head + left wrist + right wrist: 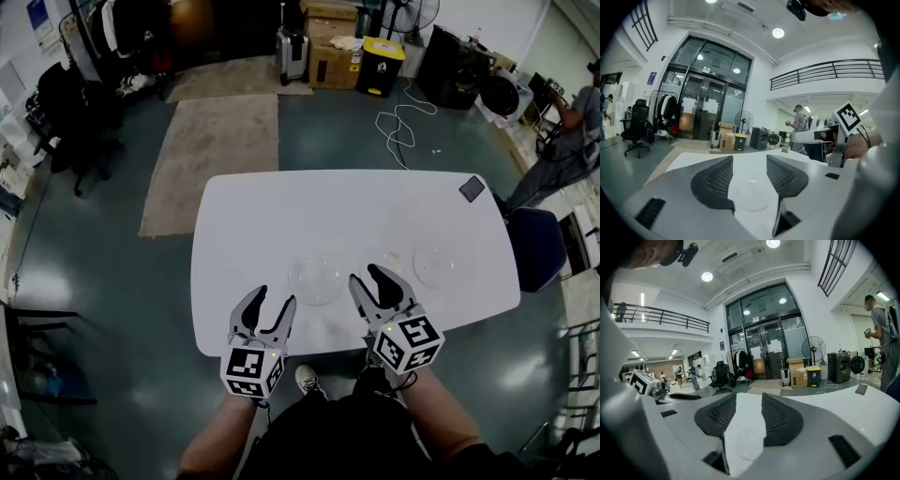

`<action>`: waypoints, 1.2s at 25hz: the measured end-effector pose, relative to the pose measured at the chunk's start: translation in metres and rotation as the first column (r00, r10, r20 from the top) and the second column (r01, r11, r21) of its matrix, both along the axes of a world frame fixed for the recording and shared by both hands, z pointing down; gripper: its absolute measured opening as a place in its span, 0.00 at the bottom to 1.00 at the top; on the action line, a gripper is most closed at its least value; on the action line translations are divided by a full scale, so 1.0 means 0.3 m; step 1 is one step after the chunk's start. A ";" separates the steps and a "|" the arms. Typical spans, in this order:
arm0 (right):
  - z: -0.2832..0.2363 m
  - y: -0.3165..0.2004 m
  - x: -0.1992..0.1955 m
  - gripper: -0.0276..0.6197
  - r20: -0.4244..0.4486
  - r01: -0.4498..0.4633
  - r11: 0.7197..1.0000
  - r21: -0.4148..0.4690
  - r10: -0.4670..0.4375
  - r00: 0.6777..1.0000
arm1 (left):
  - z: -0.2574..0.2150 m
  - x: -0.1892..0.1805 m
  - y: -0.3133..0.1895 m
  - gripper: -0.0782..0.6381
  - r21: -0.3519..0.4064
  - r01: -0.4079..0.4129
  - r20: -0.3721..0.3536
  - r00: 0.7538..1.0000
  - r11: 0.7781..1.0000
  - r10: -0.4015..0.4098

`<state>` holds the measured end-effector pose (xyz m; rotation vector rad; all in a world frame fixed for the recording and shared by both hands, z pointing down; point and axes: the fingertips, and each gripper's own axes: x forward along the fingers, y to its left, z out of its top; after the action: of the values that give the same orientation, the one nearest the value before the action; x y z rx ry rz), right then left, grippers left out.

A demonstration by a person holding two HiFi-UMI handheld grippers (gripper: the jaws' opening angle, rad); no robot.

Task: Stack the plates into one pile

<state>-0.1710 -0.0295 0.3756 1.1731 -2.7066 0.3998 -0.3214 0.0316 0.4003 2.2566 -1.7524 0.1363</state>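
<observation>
Just beyond the spread, empty fingers (715, 183) of the left gripper (274, 298) and right gripper (367, 277) lie clear plates (316, 278), untouched.

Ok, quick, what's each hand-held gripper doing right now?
Left hand-held gripper: open, holding nothing.
Right hand-held gripper: open, holding nothing.

plates: three, clear – left plate (316, 279), middle plate (389, 261) (faint), right plate (436, 265).
claws: two – left claw (274, 298), right claw (366, 276).
counter (281, 206): one.
phone (472, 188): one.
rugs: two – near rug (216, 159), far rug (234, 80).
fan (412, 14): one.
bin (380, 66): one.
suitcase (292, 52): one.
</observation>
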 end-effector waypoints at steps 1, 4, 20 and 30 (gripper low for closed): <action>0.010 -0.004 -0.005 0.31 -0.006 0.001 1.000 -0.006 -0.001 1.000 | 0.008 -0.004 -0.001 0.43 -0.003 0.001 -0.002 1.000 1.000 -0.001; 0.052 -0.019 -0.017 0.31 -0.023 0.007 1.000 -0.029 -0.007 1.000 | 0.038 -0.014 -0.002 0.43 -0.017 0.008 -0.005 1.000 1.000 -0.008; 0.377 -0.169 -0.028 0.31 -0.084 0.057 0.980 -0.190 -0.074 0.994 | 0.232 -0.022 -0.085 0.43 -0.156 0.093 0.009 0.996 0.983 -0.093; 0.628 -0.218 -0.055 0.31 -0.263 0.145 0.963 -0.226 -0.204 0.943 | 0.384 -0.033 -0.161 0.43 -0.260 0.158 0.008 0.987 0.953 -0.161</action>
<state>-0.1877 -0.0950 0.5640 0.8523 -2.4286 0.4336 -0.3311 -0.0167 0.5154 1.9203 -1.7854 0.2985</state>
